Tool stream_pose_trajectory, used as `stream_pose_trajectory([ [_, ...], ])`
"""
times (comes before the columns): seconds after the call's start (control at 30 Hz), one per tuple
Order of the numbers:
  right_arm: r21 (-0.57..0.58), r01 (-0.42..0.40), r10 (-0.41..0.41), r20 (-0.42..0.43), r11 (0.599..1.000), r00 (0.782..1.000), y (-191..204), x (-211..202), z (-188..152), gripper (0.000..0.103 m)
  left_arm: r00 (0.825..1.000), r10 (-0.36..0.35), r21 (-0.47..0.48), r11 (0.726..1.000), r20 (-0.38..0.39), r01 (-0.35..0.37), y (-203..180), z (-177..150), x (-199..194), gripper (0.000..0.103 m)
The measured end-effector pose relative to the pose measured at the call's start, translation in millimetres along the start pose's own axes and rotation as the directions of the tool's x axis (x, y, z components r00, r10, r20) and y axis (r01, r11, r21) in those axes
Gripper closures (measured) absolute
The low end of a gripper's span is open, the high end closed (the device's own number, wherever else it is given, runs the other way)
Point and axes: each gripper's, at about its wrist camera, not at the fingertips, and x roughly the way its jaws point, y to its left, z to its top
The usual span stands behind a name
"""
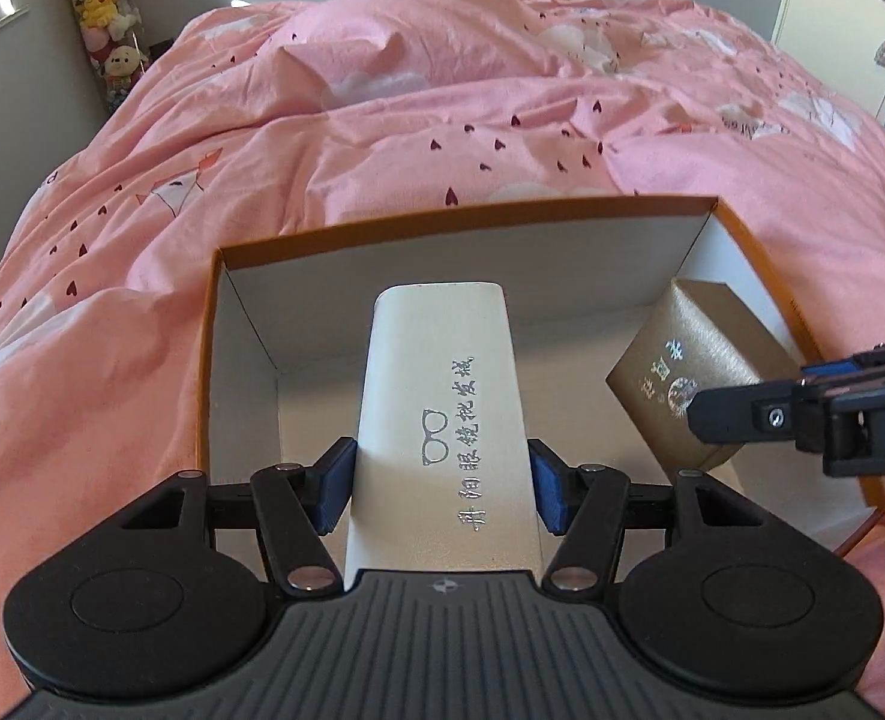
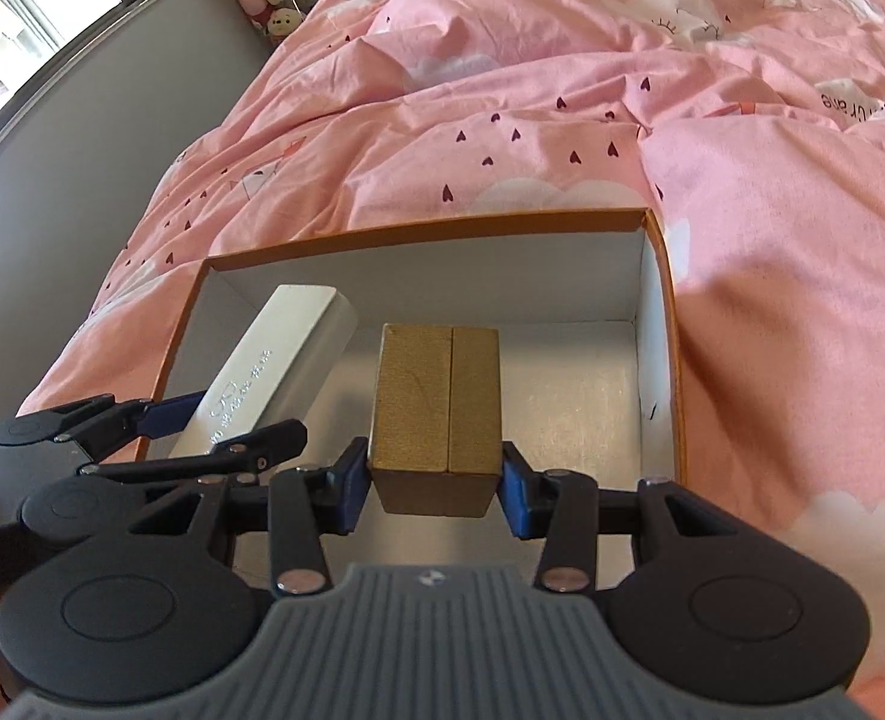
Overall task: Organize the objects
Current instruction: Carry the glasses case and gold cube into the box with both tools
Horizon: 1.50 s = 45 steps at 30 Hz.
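We hold a white rectangular glasses case [image 1: 442,420] in left fingers [image 1: 339,483] and a gold textured box [image 2: 436,408] in right fingers [image 2: 346,495], both clamped, above the orange-rimmed cardboard box [image 1: 472,213]; dropped together, they may collide inside it.

The white glasses case [image 1: 442,420] looked smooth and faintly satiny, with silver foil lettering that caught the light. The gold box [image 2: 436,402] had a fine woven or brushed texture, possibly fabric-grain paper, with a dull metallic sheen. The open storage box [image 1: 472,210] was matt cardboard, orange outside and plain white inside, its floor slightly shiny. The duvet cover [image 1: 382,120] was soft, creased pink cotton-like cloth. The left gripper [image 1: 442,480] was matt black plastic with ribbed blue rubbery pads [image 1: 334,486] and bright metal pivot pins.
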Motion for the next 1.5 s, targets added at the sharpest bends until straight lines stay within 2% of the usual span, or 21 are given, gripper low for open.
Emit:
stream_pose_trajectory([
  [0.2, 0.034, -0.011, 0.013, -0.046, 0.999, 0.999, -7.4, 23.1, 3.1, 0.057, 0.988, 0.097, 0.062, 0.994, -0.117, -0.09, -7.5, -7.8, 29.3, 0.035],
  [0.37, 0.041, -0.016, 0.02, -0.074, 0.999, 0.997, -9.4, 34.5, 4.0, 0.057, 0.974, 0.123, 0.081, 0.991, -0.189, -0.109, -9.9, -12.3, 44.1, 0.034],
  [0.57, 0.042, -0.026, 0.03, -0.095, 0.999, 0.995, -8.6, 40.8, 1.7, 0.057, 0.965, 0.109, 0.064, 0.993, -0.239, -0.097, -7.3, -15.6, 48.7, 0.034],
  [0.7, 0.042, -0.035, 0.039, -0.11, 0.999, 0.993, -6.0, 44.6, 0.2, 0.057, 0.963, 0.064, 0.036, 0.998, -0.26, -0.056, -1.1, -16.4, 49.7, 0.033],
  [1.13, 0.031, -0.05, 0.055, -0.151, 0.998, 0.987, -2.7, 56.5, 0.3, 0.057, 0.968, -0.087, -0.003, 0.996, -0.237, 0.089, 12.3, -9.2, 35.8, 0.03],
  [1.33, 0.03, -0.047, 0.051, -0.173, 0.998, 0.984, 1.0, 66.0, 2.1, 0.057, 0.975, -0.122, -0.009, 0.992, -0.185, 0.122, 19.8, 0.3, 11.7, 0.029],
  [1.5, 0.011, -0.044, 0.046, -0.205, 0.999, 0.978, 9.9, 75.4, 2.2, 0.057, 0.988, -0.131, -0.028, 0.991, -0.084, 0.129, 32.6, 10.0, -18.9, 0.03],
])
